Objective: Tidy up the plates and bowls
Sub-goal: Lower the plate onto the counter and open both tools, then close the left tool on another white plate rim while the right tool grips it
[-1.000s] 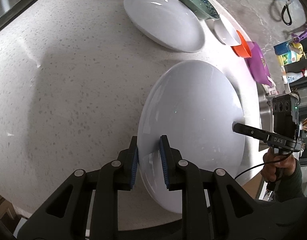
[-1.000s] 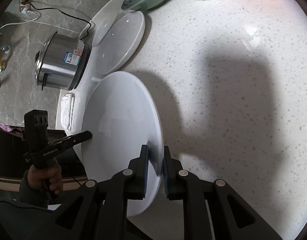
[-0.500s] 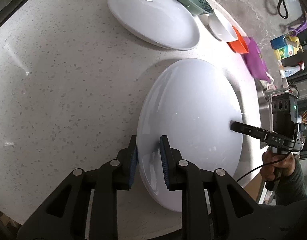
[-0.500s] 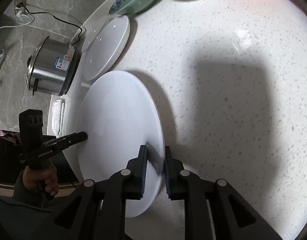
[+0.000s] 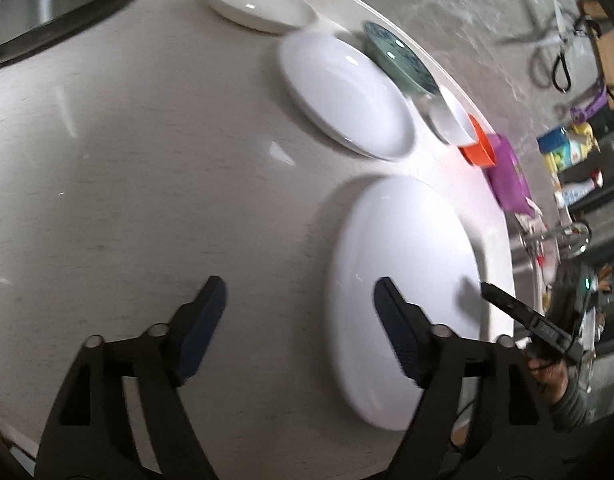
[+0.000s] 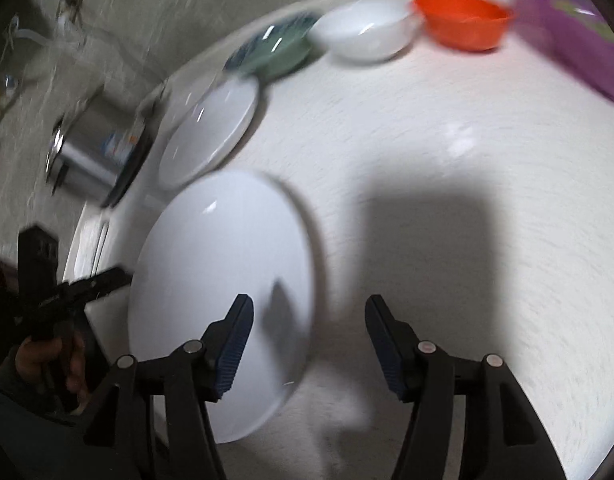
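Note:
A large white plate (image 5: 411, 264) lies flat on the speckled counter, with a gripper at each side of it. My left gripper (image 5: 299, 296) has its jaws opening; the plate's near rim sits between them, and neither pad presses on it. In the right wrist view the same plate (image 6: 219, 272) is at lower left. My right gripper (image 6: 307, 308) is opening too, with the rim between its jaws and untouched. Behind it lie a second white plate (image 5: 347, 96), a small white plate (image 5: 259, 4), a green patterned bowl (image 6: 275, 52), a white bowl (image 6: 367, 32) and an orange bowl (image 6: 463, 20).
A steel rice cooker (image 6: 95, 148) stands at the counter's far left edge. A purple item (image 6: 579, 48) lies beyond the orange bowl. The counter's rounded edge (image 5: 503, 240) runs close past the large plate. A hand (image 6: 39, 356) holds the left gripper's handle. Both views are blurred.
Both grippers were shut on opposite rims of the large plate; both have now let go and spread their jaws. The plate rests on the counter, and both cameras have tipped up.

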The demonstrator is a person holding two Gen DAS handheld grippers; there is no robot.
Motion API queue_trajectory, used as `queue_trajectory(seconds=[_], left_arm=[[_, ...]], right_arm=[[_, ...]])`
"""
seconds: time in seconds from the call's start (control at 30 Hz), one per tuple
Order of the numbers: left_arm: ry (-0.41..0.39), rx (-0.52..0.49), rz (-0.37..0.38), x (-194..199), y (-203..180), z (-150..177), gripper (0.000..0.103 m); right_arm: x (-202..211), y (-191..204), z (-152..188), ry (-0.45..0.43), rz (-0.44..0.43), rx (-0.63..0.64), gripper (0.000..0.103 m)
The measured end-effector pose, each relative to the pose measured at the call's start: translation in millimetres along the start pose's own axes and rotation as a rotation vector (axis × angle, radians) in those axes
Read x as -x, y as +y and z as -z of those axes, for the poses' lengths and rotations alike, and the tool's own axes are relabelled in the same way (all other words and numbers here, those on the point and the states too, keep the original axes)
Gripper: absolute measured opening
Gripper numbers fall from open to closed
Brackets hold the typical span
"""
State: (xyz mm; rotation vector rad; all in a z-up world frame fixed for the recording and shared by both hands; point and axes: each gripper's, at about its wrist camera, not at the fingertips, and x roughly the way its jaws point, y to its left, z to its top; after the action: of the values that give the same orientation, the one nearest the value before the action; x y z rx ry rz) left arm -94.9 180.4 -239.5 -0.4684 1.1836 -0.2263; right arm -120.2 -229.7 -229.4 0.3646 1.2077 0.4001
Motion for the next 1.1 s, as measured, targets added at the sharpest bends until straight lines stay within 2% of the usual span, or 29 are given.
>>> queue_trajectory(seconds=[0.13,0.23,0.33,0.43,0.53,0.63,0.73,0.77,0.83,0.93,0.97,1.03,1.1], left_arm=[[-0.062,0.087,0.015,13.3,28.2,3.5,0.083],[-0.067,0.159,0.058,17.1,49.3,3.0,0.083],[-0.038,0.201,0.071,19.6,63.4,-6.6,0.084],[-0.061,0.22,0.006,24.9,75.2,-19.2,0.083],[-0.115,0.154,-0.02,27.1,74.1,-26.5,0.084],[-0.15,0.112,0.003,26.7,72.4,-26.0,0.084],[-0.152,0.023,-0.036,23.7,58.4,-23.6,0.084],[-0.149,0.017,-0.044,24.9,56.8,-23.5,0.084],[-0.169,0.016,-0.043,31.5,56.2,-23.6,0.084],[-0.19,0.006,-0.072,39.1,51.6,-31.0,0.084],[-0.175,0.005,-0.085,40.1,52.9,-35.5,0.084],[-0.131,0.046,-0.097,37.1,58.2,-51.7,0.084],[-0.131,0.083,-0.09,35.3,64.4,-65.4,0.084]], right_arm=[[31.7,-30.4,37.9,-0.197,0.006,-0.155,0.066],[47.5,-47.1,63.0,-0.264,0.053,-0.281,0.081],[56.7,-55.1,79.2,-0.316,0.045,-0.384,0.082],[58.3,-51.6,88.1,-0.355,0.007,-0.457,0.086],[54.7,-39.2,92.5,-0.355,-0.022,-0.484,0.088],[56.3,-32.7,96.2,-0.349,-0.06,-0.513,0.088],[66.7,-30.9,91.6,-0.377,-0.071,-0.521,0.092],[70.1,-32.0,88.3,-0.382,-0.078,-0.526,0.096],[75.8,-32.4,74.9,-0.387,-0.088,-0.515,0.096],[80.3,-28.5,45.0,-0.381,-0.138,-0.469,0.096],[80.2,-27.0,36.4,-0.374,-0.151,-0.455,0.096],[75.2,-20.0,9.9,-0.345,-0.179,-0.404,0.096],[61.1,-10.4,-22.6,-0.282,-0.192,-0.337,0.096]])
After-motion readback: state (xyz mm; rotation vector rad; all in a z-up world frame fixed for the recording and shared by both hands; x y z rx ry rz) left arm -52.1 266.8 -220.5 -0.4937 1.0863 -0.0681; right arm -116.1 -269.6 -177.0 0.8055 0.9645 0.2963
